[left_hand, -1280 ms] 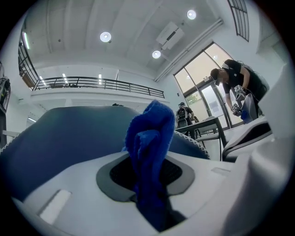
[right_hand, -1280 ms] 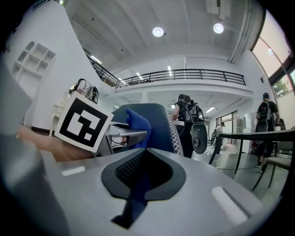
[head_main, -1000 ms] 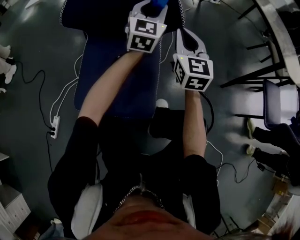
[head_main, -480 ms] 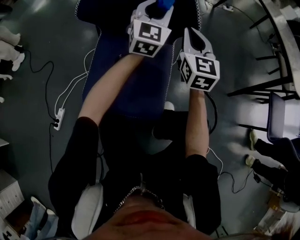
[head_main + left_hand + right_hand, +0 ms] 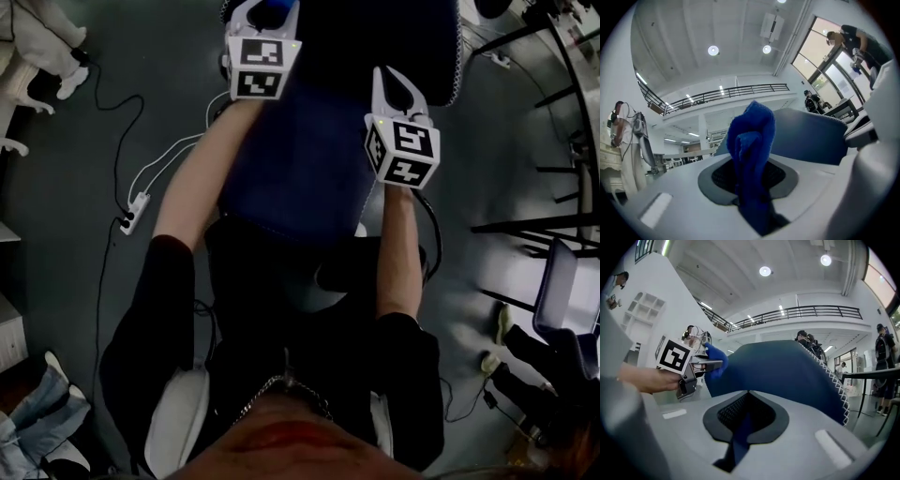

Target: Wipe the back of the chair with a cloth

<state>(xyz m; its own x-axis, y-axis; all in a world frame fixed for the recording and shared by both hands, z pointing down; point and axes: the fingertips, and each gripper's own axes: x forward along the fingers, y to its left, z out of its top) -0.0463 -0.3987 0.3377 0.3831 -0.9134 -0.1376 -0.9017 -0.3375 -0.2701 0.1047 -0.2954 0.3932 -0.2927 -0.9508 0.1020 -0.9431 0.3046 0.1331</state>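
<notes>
The chair back (image 5: 309,159) is dark blue with white stitched edges and fills the middle of the head view, right in front of me. My left gripper (image 5: 262,17) is at its upper left, shut on a bunched blue cloth (image 5: 274,9). In the left gripper view the cloth (image 5: 750,150) sticks up between the jaws, with the chair back (image 5: 811,136) to its right. My right gripper (image 5: 382,75) is over the chair's right side, jaws together and holding nothing. The right gripper view looks across the chair back (image 5: 787,376) at the left gripper (image 5: 705,364) and the cloth (image 5: 715,359).
A white power strip (image 5: 136,208) with trailing cables lies on the grey floor at the left. Black table or chair legs (image 5: 553,225) and another chair (image 5: 562,309) stand at the right. Someone's shoes (image 5: 56,56) are at the top left. People stand far off in the hall.
The left gripper with the cloth has moved left, away from the right gripper. The chair back now sits further right and lower in the head view. The cloth stays clamped.
</notes>
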